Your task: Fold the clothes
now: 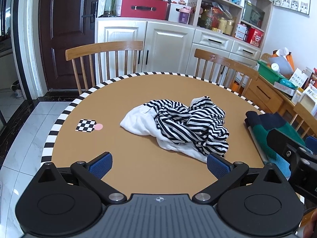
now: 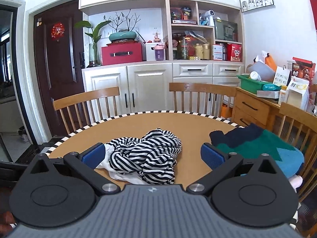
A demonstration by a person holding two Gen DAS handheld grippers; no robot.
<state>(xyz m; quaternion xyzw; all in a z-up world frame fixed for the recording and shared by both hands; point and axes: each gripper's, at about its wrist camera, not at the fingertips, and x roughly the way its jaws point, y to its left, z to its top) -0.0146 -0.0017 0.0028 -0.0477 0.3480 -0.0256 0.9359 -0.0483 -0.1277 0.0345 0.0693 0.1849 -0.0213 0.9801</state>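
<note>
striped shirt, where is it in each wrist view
Left wrist: striped shirt lies crumpled right of centre, beyond the open left gripper.
Right wrist: striped shirt sits low at centre, between the open right gripper fingers.
Shared landmark: folded green-and-blue garment to its right.

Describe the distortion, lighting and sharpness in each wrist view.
Left wrist view: fisheye bends the table rim and door frame; even daylight, the striped shirt sharp, the open left gripper casting little shadow. Right wrist view: the same bowing, black corners, the open right gripper sharp.
</note>
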